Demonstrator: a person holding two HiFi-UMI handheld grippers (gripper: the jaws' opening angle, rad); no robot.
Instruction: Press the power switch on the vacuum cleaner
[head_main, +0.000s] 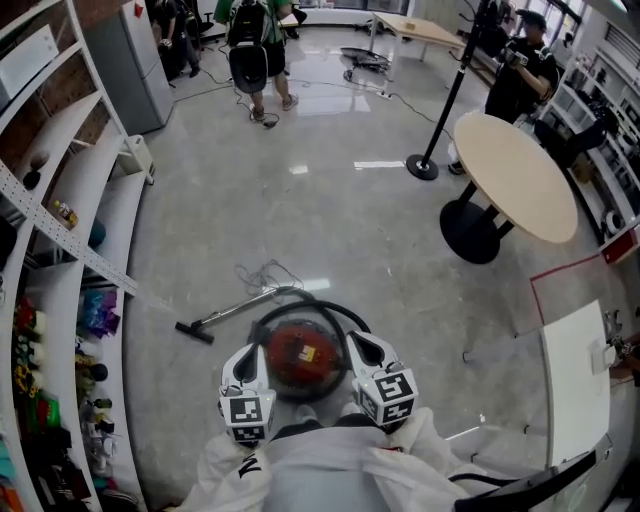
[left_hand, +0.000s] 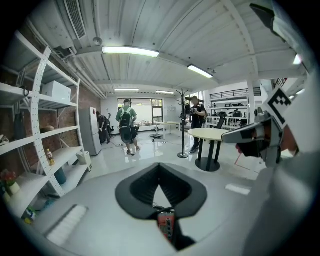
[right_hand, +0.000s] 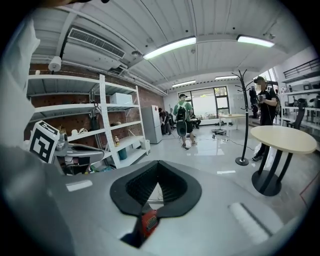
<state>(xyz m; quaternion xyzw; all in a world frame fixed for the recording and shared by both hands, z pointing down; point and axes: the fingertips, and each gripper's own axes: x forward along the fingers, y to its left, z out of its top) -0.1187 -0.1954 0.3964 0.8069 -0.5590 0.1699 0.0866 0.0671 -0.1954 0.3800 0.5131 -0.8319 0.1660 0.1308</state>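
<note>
I hold the left gripper (head_main: 252, 356) and right gripper (head_main: 364, 345), jaws together and empty, on either side of the red vacuum cleaner (head_main: 303, 358). Approach step, I judge. Next, lower one closed tip onto its switch.

Vacuum cleaner (head_main: 303, 358) between left gripper (head_main: 248, 358), right gripper (head_main: 366, 348); shelves (head_main: 93, 160) left.

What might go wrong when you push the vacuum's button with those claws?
1. The black hose curls round the red vacuum cleaner, so the left claw or right claw might snag it going down.
2. The switch is too small to pick out here, so a claw might press the wrong spot.
3. A loose cord lies tangled on the floor; feet might trip.
</note>
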